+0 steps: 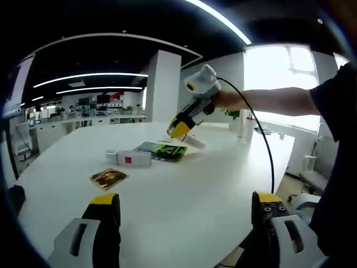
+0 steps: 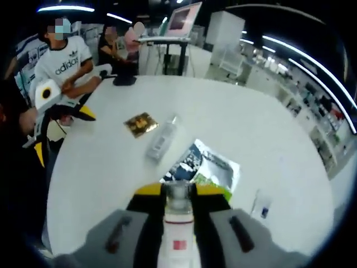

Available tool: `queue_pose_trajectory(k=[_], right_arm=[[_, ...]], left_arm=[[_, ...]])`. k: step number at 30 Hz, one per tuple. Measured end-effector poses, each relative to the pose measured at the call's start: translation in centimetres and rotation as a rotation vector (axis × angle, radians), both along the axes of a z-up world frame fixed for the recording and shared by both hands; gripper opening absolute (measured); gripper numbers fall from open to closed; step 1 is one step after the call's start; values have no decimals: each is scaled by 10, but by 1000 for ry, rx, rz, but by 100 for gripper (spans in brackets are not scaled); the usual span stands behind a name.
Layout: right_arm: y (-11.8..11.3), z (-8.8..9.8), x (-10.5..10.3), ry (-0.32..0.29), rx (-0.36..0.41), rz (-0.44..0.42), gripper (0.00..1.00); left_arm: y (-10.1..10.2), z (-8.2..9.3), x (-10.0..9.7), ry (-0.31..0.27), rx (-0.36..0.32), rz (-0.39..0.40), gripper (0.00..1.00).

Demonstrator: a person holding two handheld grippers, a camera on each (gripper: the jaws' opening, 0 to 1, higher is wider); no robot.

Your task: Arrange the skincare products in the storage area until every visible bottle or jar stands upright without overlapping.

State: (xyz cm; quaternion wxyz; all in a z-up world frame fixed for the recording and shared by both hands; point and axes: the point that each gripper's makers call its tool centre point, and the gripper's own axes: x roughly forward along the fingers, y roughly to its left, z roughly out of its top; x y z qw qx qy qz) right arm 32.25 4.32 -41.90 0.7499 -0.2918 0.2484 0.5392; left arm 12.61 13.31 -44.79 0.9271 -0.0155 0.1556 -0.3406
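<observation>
The right gripper (image 2: 178,195), clamping a bottle (image 2: 178,223), should stand it beside the lying tube (image 2: 162,139); left gripper (image 1: 184,220) gapes empty.

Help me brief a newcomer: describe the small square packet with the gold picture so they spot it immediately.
On the round white table, look beside the clear bottle lying on its side. The flat square packet lies just apart from it, away from the green-and-dark sachet. It alone is brownish-gold, and smaller than the sachet.

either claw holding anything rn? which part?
Right claw grips a white bottle by its body, the clear cap poking out past the tips. Left claw is open, holding nothing.
</observation>
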Motion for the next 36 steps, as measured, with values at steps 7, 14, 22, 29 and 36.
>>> queue_pose_trajectory(k=[7, 14, 22, 29, 36], right_arm=[[-6, 11, 8, -34, 73, -37, 17], [-11, 24, 10, -63, 145, -78, 17], [-19, 32, 0, -100, 210, -124, 17], [-30, 43, -4, -131, 286, -174, 17], [-44, 56, -6, -162, 353, -225, 17]], left_arm=[[1, 1, 1, -3, -1, -1, 100], [0, 2, 2, -5, -1, -1, 100], [-1, 2, 3, -5, 3, -12, 100], [-1, 4, 2, -6, 5, -15, 100], [-3, 3, 2, -4, 4, -17, 100]])
